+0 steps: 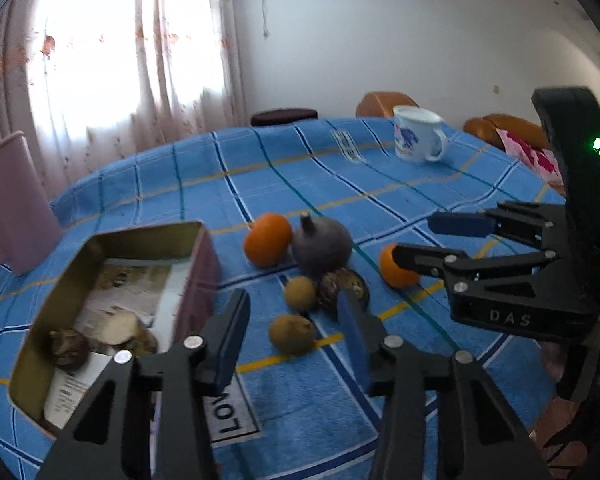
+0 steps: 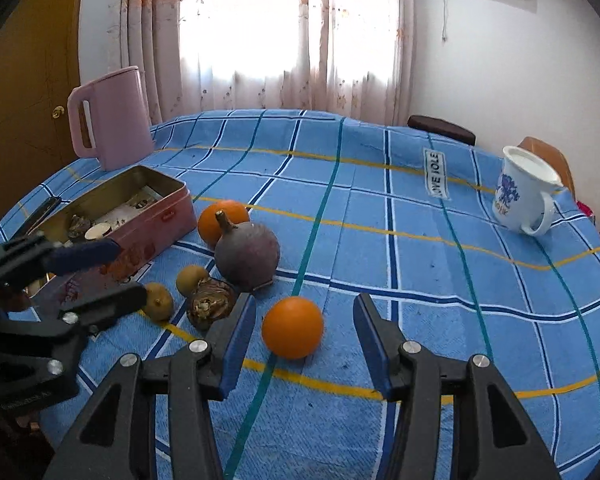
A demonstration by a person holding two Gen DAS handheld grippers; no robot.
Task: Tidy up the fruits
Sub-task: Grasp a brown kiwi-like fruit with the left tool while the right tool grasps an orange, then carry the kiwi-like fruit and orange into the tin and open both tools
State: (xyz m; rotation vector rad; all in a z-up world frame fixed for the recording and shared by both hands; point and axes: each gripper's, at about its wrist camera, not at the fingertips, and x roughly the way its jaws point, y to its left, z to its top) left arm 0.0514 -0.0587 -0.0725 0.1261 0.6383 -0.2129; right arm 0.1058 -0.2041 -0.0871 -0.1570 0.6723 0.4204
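Covering nearly the whole lower part of both views is a table [image 2: 480, 280] under a blue checked cloth. Next in size, a pink jug [image 2: 110, 120] stands at the upper left of the right wrist view, with an open pink tin [image 2: 148, 224] just below it; the tin (lined with printed paper) already holds a dark fruit and a pale round piece. A white mug [image 2: 526, 196] with a blue print sits far off at the right edge of the cloth.

At the center left of that view the fruits cluster: a purple fruit [image 2: 247, 258] with a stalk, an orange behind it [image 2: 216, 220] and touching it, a brown husked fruit [image 2: 211, 302] in front, and two small tan fruits [image 2: 191, 279] at its left.

A second orange [image 2: 293, 327] lies apart from the cluster, low in the frame, between the blue pads of the right gripper [image 2: 304, 344], which stand clear of it on both sides, so it is released. In the left wrist view the left gripper [image 1: 292, 336] has its jaws apart with nothing clamped; one tan fruit [image 1: 293, 334] lies on the cloth beyond the gap, and the tin [image 1: 100, 280] sits at the lower left.
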